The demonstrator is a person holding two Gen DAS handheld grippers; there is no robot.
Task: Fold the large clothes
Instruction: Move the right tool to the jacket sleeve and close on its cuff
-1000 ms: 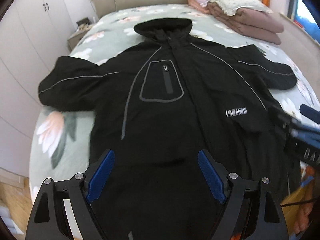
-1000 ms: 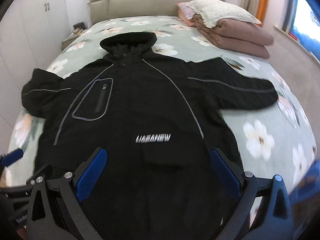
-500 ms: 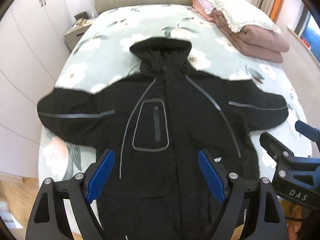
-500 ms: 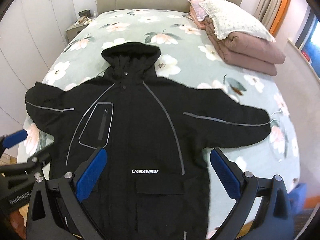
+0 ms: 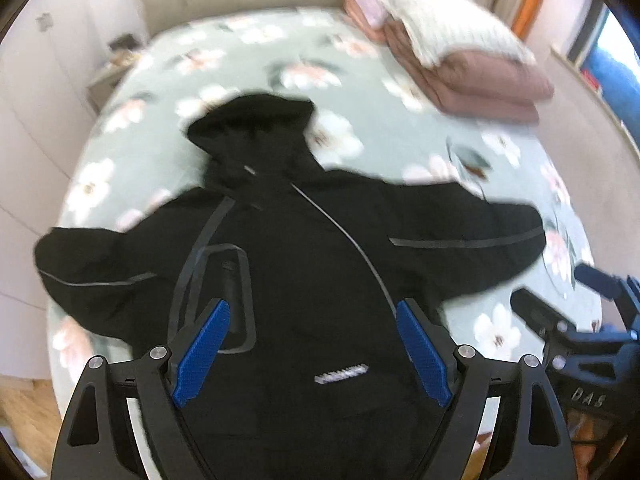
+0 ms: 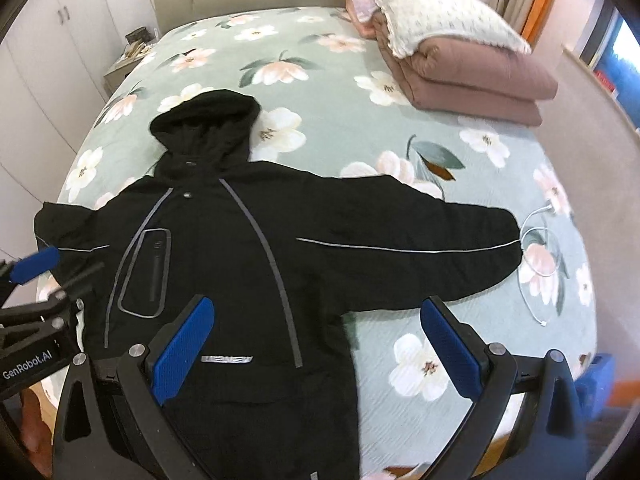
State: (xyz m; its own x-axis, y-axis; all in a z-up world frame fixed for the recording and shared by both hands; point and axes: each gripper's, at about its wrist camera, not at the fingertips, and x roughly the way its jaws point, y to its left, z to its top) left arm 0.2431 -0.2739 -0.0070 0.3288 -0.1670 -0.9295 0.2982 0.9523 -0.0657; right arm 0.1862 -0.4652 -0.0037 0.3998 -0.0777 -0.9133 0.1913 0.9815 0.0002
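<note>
A large black hooded jacket [image 6: 248, 248] lies face up on the bed, sleeves spread to both sides, hood toward the headboard. It also shows in the left wrist view [image 5: 320, 264], which is blurred. My left gripper [image 5: 312, 348] is open and empty, held above the jacket's lower front. My right gripper [image 6: 316, 344] is open and empty, held above the jacket's lower right side near the bed's foot. The left gripper also shows at the left edge of the right wrist view [image 6: 36, 292].
The bed [image 6: 360, 80] has a green floral cover. Folded pink quilts with a white pillow [image 6: 452, 52] lie at the far right. A white cable [image 6: 536, 264] lies by the right sleeve cuff. White wardrobes [image 6: 44, 64] and a nightstand [image 6: 128, 60] stand on the left.
Both grippers have risen and pulled back from the jacket, so more of the bed shows. The left wrist view has swung to the right. Both grippers stay open.
</note>
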